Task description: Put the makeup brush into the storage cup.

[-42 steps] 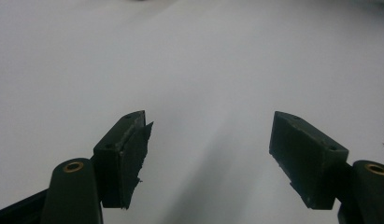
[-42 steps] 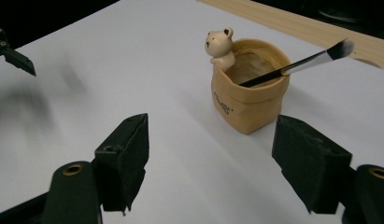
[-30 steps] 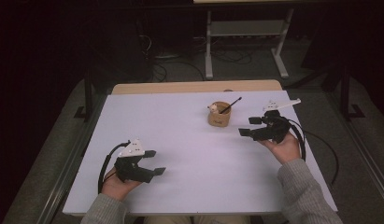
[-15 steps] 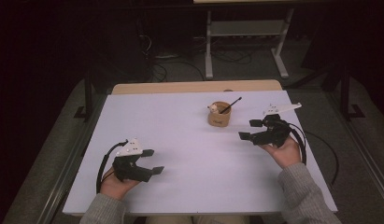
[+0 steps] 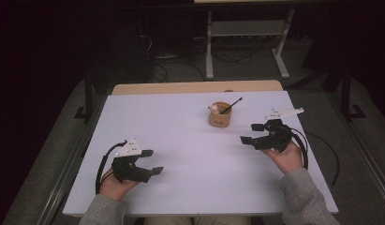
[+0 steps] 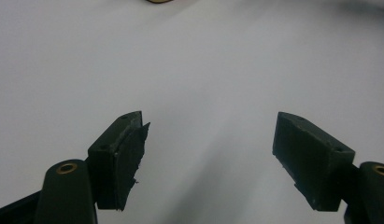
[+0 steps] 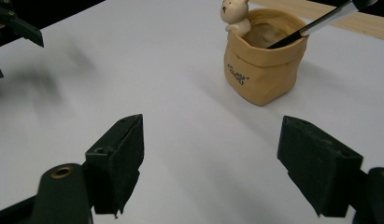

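A small tan pot shaped like a sack (image 5: 220, 115) (image 7: 264, 63) stands on the white table toward the back middle. A little white figurine (image 7: 236, 16) perches on its rim and a black stick (image 7: 316, 23) (image 5: 231, 106) leans out of it. My right gripper (image 5: 252, 133) (image 7: 210, 158) hovers open just right of the pot, jaws wide and pointing left, nothing between them. My left gripper (image 5: 151, 162) (image 6: 208, 158) is held open near the front left, over bare white surface, with nothing in its jaws.
The white tabletop (image 5: 181, 140) has a wooden strip (image 5: 195, 87) along its far edge. Beyond it stand a metal frame (image 5: 246, 37) and floor cables (image 5: 166, 65). A black cable (image 5: 321, 154) trails from the right gripper.
The right gripper has drifted slightly toward the front and right, away from the pot. The left gripper has barely shifted.
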### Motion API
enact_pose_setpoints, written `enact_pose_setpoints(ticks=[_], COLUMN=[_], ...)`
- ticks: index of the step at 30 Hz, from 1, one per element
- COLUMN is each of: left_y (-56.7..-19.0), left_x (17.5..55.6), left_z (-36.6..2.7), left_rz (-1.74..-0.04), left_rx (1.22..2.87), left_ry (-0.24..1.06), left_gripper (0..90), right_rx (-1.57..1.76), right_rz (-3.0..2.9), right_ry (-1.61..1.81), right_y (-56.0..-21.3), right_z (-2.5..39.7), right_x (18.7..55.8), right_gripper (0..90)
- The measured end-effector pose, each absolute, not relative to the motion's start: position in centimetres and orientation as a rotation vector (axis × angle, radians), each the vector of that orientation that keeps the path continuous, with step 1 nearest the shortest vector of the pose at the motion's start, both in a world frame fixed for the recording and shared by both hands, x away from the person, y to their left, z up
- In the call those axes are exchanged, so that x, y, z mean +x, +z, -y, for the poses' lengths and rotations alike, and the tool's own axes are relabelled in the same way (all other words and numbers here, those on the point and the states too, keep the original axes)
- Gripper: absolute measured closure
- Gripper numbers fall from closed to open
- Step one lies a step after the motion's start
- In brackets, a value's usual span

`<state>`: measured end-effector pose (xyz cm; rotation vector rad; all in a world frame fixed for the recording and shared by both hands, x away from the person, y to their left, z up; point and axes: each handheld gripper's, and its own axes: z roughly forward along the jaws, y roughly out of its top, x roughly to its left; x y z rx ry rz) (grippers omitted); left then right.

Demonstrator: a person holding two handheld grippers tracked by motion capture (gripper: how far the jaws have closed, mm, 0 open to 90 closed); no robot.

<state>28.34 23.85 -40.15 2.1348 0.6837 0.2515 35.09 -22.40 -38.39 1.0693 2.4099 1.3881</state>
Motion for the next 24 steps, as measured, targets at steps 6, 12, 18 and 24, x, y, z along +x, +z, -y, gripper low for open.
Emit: enact_pose_setpoints(ticks=[6,12,18,24], left_y=[-40.2,-40.2,-40.3,-40.4], left_x=[28.3,28.3,28.3,28.3], left_z=[-23.9,-24.0,-24.0,-24.1], left_rz=[-0.688,-0.690,-0.692,-0.694], left_rx=[2.131,2.133,2.144,2.145], left_ry=[0.251,0.254,0.255,0.254], left_gripper=[24.7,24.7,24.5,24.3], right_rx=[1.083,1.076,1.082,1.076], right_rz=[-2.408,-2.398,-2.403,-2.403], right_ry=[1.388,1.391,1.389,1.377], right_y=[-38.8,-39.0,-39.2,-39.6], right_z=[22.5,22.7,22.7,22.8], right_x=[34.6,34.2,33.8,33.3], right_gripper=[20.6,20.6,20.3,18.8])
